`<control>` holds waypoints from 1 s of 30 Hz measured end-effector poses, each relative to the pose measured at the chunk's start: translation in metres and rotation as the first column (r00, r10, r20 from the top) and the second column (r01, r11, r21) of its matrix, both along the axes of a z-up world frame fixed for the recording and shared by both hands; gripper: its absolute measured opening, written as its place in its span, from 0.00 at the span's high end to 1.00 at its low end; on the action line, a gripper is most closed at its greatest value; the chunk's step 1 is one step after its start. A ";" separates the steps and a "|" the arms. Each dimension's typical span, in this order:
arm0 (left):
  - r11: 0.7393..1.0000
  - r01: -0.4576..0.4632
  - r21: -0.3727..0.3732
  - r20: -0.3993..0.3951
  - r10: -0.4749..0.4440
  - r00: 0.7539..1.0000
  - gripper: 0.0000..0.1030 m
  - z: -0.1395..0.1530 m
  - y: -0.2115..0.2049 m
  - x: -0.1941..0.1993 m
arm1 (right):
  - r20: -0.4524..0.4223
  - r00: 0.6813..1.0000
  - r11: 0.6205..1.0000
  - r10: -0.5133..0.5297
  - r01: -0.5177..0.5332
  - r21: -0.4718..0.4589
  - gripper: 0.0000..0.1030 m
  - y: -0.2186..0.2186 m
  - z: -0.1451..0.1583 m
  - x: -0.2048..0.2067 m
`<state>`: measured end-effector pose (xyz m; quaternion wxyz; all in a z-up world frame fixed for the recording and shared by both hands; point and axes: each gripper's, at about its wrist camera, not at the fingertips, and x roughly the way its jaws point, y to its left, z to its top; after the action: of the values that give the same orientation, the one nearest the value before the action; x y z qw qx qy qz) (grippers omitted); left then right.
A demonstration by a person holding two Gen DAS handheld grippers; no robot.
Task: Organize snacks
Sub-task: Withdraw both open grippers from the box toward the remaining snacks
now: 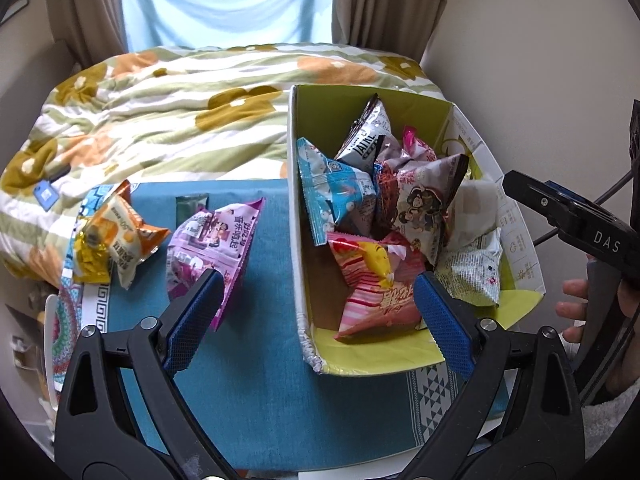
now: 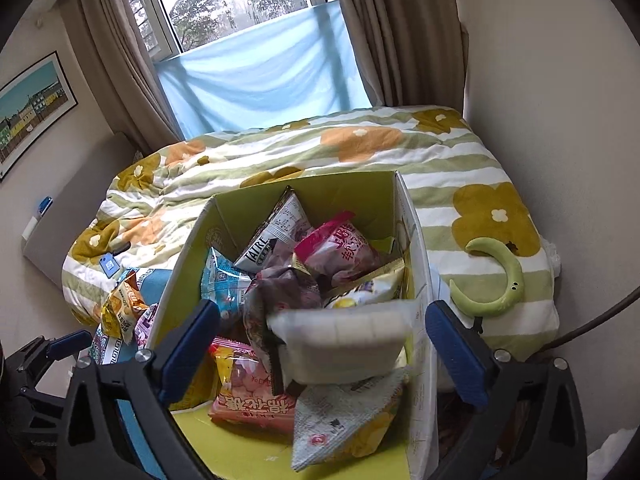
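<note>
An open cardboard box (image 1: 296, 240) with a yellow-green inside stands on the blue table and holds several snack packets. It also shows in the right wrist view (image 2: 416, 264). My left gripper (image 1: 318, 312) is open and empty, straddling the box's left wall. A purple packet (image 1: 216, 240) and an orange packet (image 1: 120, 236) lie on the table left of the box. My right gripper (image 2: 322, 332) is open above the box. A white packet (image 2: 344, 344), blurred, lies between its fingers on top of the pile, apart from both pads.
A bed with a flowered quilt (image 1: 180, 120) lies behind the table. A green crescent cushion (image 2: 500, 276) rests on it at the right. The right gripper's body (image 1: 572, 216) shows at the right edge of the left wrist view. A curtained window (image 2: 248, 40) is behind.
</note>
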<state>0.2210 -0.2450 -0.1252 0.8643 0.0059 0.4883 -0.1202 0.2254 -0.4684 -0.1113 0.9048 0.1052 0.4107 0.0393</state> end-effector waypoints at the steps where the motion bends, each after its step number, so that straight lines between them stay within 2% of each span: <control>1: 1.000 0.000 0.000 -0.005 0.000 1.000 0.08 -0.002 0.001 -0.001 | -0.002 1.000 1.000 0.005 -0.005 -0.006 0.01 0.001 -0.001 -0.002; 7: 1.000 0.003 0.001 0.002 -0.003 1.000 0.08 -0.002 0.003 -0.010 | -0.008 0.999 0.998 0.032 -0.032 -0.060 0.01 0.011 -0.003 -0.012; 15: 0.999 -0.040 -0.018 0.058 0.041 0.997 0.08 0.026 0.022 -0.030 | 0.028 0.997 0.996 0.067 -0.065 -0.061 0.01 0.022 0.022 -0.024; 23: 0.981 -0.192 0.002 0.111 0.191 0.975 0.08 0.053 0.084 -0.059 | 0.065 0.990 0.990 0.125 -0.120 -0.069 0.01 0.052 0.051 -0.032; 30: 0.952 -0.304 -0.035 0.127 0.306 0.943 0.08 0.058 0.148 -0.078 | 0.100 0.978 0.982 0.185 -0.178 -0.068 0.01 0.093 0.057 -0.041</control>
<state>0.1430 -0.0974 -0.0672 0.9026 -0.0686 0.4248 0.0121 0.1846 -0.3753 -0.0539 0.9206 0.0382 0.3713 0.1150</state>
